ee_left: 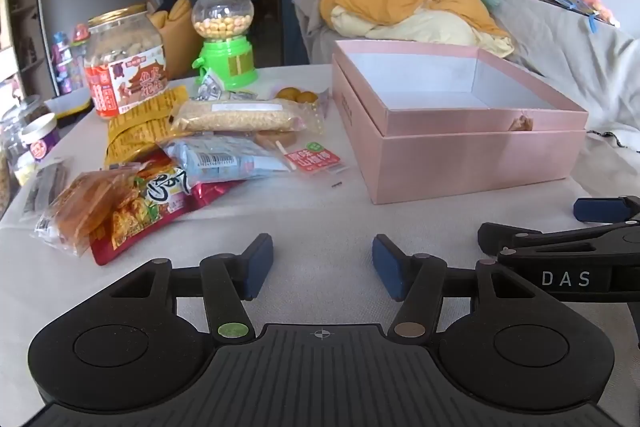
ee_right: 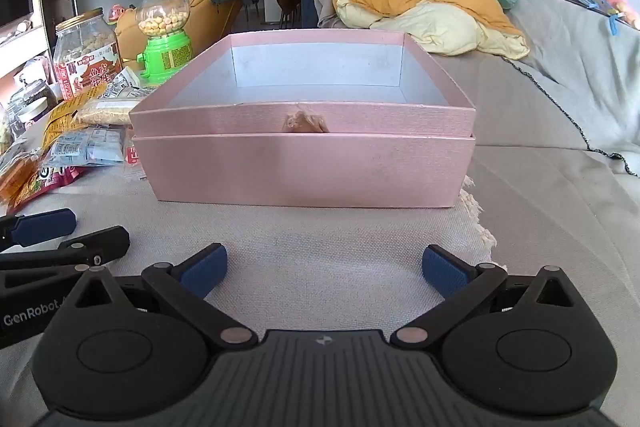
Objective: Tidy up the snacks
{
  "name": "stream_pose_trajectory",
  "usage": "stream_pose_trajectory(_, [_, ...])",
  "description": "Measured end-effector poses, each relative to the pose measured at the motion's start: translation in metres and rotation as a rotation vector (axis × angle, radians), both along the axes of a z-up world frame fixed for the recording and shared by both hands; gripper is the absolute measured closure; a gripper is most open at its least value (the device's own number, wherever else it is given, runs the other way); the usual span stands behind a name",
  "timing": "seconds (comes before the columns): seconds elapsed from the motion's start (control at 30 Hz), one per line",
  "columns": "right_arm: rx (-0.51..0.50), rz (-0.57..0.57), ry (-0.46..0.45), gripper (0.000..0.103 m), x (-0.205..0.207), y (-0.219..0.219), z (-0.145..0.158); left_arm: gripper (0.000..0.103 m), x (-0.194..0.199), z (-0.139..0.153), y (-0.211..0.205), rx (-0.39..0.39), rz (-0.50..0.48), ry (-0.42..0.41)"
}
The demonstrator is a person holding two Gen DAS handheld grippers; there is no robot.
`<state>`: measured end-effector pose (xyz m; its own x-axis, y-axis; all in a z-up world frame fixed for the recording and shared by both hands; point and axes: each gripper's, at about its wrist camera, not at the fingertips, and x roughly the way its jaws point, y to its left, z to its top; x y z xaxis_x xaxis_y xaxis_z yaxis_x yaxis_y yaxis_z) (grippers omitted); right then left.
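The left gripper and the right gripper both sit low over the pale cloth-covered table. Each has its blue pads wide apart and holds nothing.

The snacks lie in a messy pile on the left side of the table. On the right stands the open pink cardboard box, and nothing can be seen inside it.

Nearest in the pile is a red crinkly snack bag, with a clear packet of orange strips lying against it. Behind them are a pale blue packet and a clear bag of small yellow bits.

These bags look light, soft and slippery. The food inside could probably crack if squeezed hard. Pinching a flat sealed edge looks best.

The tall clear plastic jar with a red label and the green candy machine toy look hard and heavier.
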<state>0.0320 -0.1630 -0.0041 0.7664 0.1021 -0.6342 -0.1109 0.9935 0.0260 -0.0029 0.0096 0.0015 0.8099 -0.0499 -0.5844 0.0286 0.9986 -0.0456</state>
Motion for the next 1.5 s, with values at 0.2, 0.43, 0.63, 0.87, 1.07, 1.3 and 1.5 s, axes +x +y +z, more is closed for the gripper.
stream_pose_trajectory(0.2, [-0.003,0.000,0.009,0.000,0.001,0.000,0.000,0.041,0.005,-0.001,-0.006,0.042,-0.001,0.017])
stream_pose_trajectory(0.43, [-0.003,0.000,0.008,0.000,0.001,0.000,0.000,0.041,0.004,-0.001,-0.008,0.055,0.000,0.017])
stream_pose_trajectory(0.63, [-0.003,0.000,0.009,0.000,0.001,0.000,0.000,0.041,0.004,-0.001,-0.009,0.057,0.000,0.017])
stream_pose_trajectory(0.87, [-0.003,0.000,0.009,0.000,0.001,0.001,0.000,0.041,0.004,-0.001,-0.009,0.059,0.000,0.017])
stream_pose_trajectory(1.07, [-0.003,0.000,0.009,0.000,0.001,0.001,0.000,0.041,0.004,-0.001,-0.009,0.060,0.000,0.017])
stream_pose_trajectory(1.3, [-0.003,0.000,0.009,0.000,0.001,0.001,0.000,0.041,0.004,-0.001,-0.009,0.060,0.000,0.017])
stream_pose_trajectory(1.5, [-0.003,0.000,0.009,0.000,0.000,0.000,0.000,0.041,0.004,-0.001,-0.009,0.061,0.000,0.017])
